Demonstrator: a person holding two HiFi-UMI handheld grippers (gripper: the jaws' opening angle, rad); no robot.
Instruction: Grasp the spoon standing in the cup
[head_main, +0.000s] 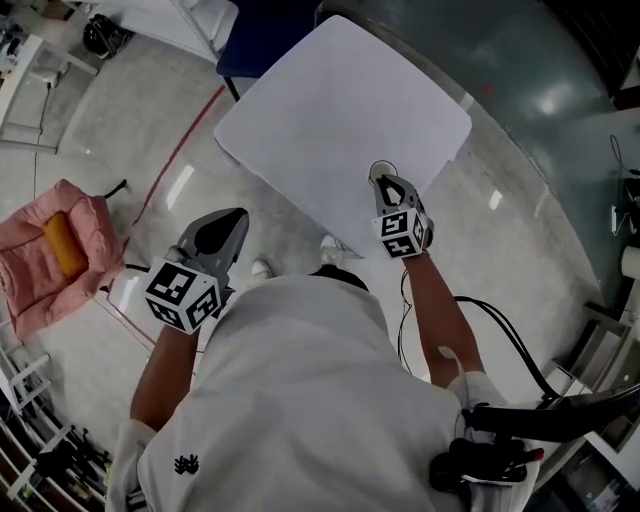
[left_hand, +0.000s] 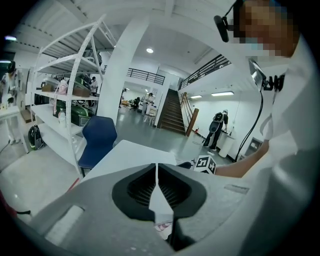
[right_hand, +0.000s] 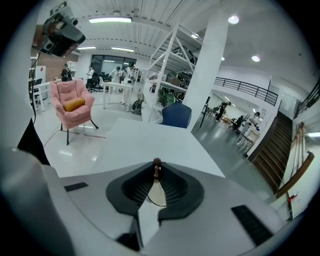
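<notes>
A cup (head_main: 383, 172) stands near the front edge of the white table (head_main: 330, 110). My right gripper (head_main: 391, 192) hangs just over it. In the right gripper view its jaws pinch the thin brown handle of the spoon (right_hand: 156, 169), whose round knob sticks up above the fingertips. Part of the cup's pale rim (right_hand: 159, 199) shows below, between the jaws of the right gripper (right_hand: 156, 175). My left gripper (head_main: 216, 236) is held off the table's left side over the floor. The left gripper (left_hand: 157, 171) has its jaws shut with nothing between them.
A pink armchair (head_main: 50, 255) with an orange cushion stands on the floor at the left. A blue chair (head_main: 265, 35) sits at the table's far side. Cables and equipment (head_main: 520, 420) lie at the right. White shelving (left_hand: 60, 100) stands behind the table.
</notes>
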